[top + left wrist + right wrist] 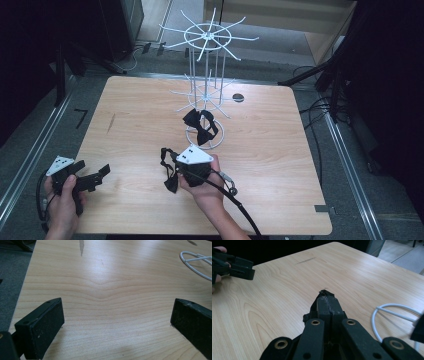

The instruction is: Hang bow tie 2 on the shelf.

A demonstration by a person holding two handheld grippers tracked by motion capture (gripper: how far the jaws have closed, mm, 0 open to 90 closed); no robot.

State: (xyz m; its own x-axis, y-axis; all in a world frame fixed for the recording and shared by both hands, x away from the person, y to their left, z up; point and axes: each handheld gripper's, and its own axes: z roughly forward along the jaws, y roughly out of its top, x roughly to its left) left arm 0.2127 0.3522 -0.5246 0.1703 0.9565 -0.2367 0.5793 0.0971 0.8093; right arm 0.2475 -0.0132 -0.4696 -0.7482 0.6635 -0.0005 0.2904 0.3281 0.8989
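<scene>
A black bow tie (171, 183) with a thin strap (165, 153) dangles just above the table's front middle, and my right gripper (172, 167) is shut on it. In the right gripper view the jaws (326, 297) press together with a sliver of black fabric (325, 292) at their tips. A second black bow tie (200, 126) hangs on the lower tier of the white wire rack (207, 36) behind it. My left gripper (97, 177) rests at the front left edge, open, with bare wood between its pads (42, 323).
The rack's white ring base (217, 137) stands mid-table; it also shows in both gripper views (197, 265) (384, 312). A dark round hole (238, 97) sits at the back right of the wooden table (280, 150). Cables and black frames lie on the floor around it.
</scene>
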